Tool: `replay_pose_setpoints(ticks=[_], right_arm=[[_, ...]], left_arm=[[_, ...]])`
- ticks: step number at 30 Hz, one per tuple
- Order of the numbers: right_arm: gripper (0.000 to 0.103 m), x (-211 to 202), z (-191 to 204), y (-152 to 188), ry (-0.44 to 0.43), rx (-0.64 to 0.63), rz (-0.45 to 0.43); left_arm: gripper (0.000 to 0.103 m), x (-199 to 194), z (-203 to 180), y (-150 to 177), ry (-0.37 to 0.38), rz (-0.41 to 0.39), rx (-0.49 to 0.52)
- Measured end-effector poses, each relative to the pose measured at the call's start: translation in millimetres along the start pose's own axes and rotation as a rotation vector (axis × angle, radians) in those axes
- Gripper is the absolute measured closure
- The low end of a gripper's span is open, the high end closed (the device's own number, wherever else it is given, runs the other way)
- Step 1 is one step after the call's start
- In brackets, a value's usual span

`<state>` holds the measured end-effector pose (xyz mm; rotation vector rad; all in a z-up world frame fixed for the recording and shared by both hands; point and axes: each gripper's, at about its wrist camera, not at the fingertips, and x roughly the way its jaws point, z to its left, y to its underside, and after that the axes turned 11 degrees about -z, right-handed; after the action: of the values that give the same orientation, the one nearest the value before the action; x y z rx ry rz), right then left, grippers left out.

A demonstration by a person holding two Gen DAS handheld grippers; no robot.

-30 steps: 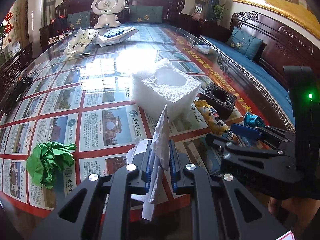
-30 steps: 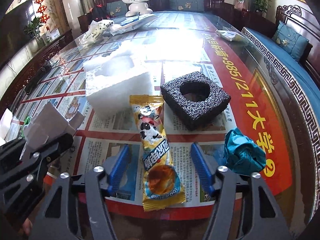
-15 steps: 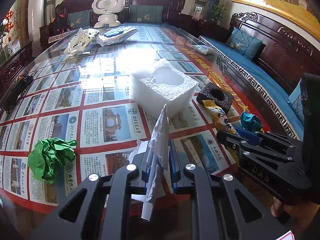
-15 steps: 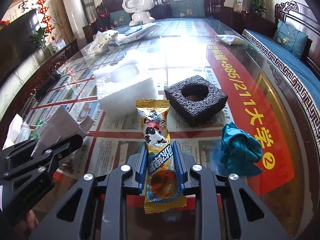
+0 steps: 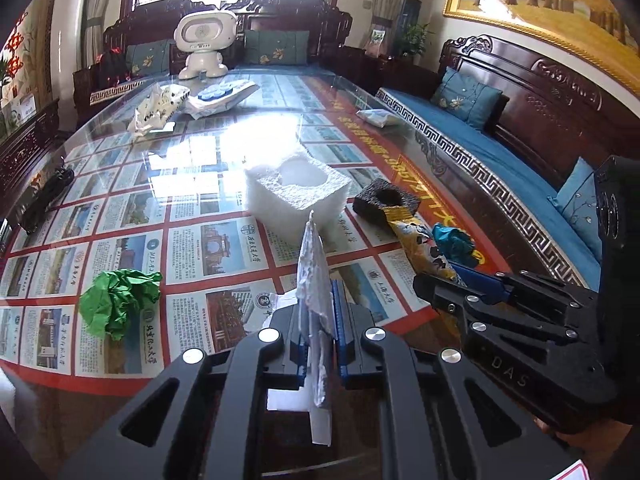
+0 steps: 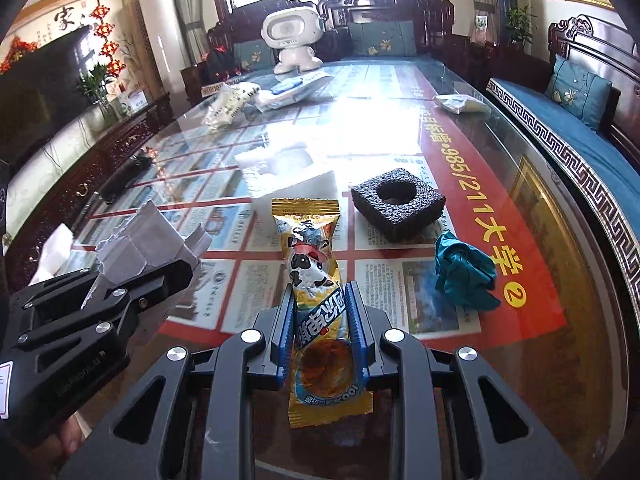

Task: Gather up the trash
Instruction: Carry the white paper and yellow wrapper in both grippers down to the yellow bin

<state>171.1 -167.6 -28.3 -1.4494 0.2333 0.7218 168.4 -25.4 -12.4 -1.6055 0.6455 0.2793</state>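
Claws: we grip trash in both.
Left claw (image 5: 316, 328): clenched on a torn white paper scrap (image 5: 314, 276) — upright.
Right claw (image 6: 320, 320): clamped around a yellow snack wrapper (image 6: 314, 280) — teal wad (image 6: 464, 276) just right, black foam block (image 6: 398, 204) ahead on the table (image 6: 472, 184).

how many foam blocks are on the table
2: a white foam block mid-table, and a black foam block to its right, just beyond the snack wrapper. Others may be hidden.
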Motion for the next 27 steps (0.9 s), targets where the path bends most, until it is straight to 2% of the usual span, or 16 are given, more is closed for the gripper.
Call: replay_pose_setpoints(ticks=[5,11,16,22,27], right_arm=[[0.079,-36.7,11.7,5.3,-0.014,-0.018,-0.041],[0.079,-85.3,24.9,30.3,-0.043,-0.019,-0.065],[0.079,-131.1,34.3,60.4,-0.055,-0.029,-0.083],[0.079,-180.1,40.3,101.3,-0.033,-0.042,-0.082],[0.079,-201.2,41.7,139.2,-0.007,-0.041,-0.048]], left_arm=[[0.092,-28.6,-9.1,5.8,0.002,-0.024,0.018],[0.092,-67.2,-24.3,27.0,0.020,-0.032,0.024],[0.092,-98.5,-40.4,55.7,0.047,-0.026,0.036],[0.092,-132.7,-61.1,100.5,0.116,0.009,0.054],[0.092,-156.6,-77.6,137.7,0.161,0.039,0.087]])
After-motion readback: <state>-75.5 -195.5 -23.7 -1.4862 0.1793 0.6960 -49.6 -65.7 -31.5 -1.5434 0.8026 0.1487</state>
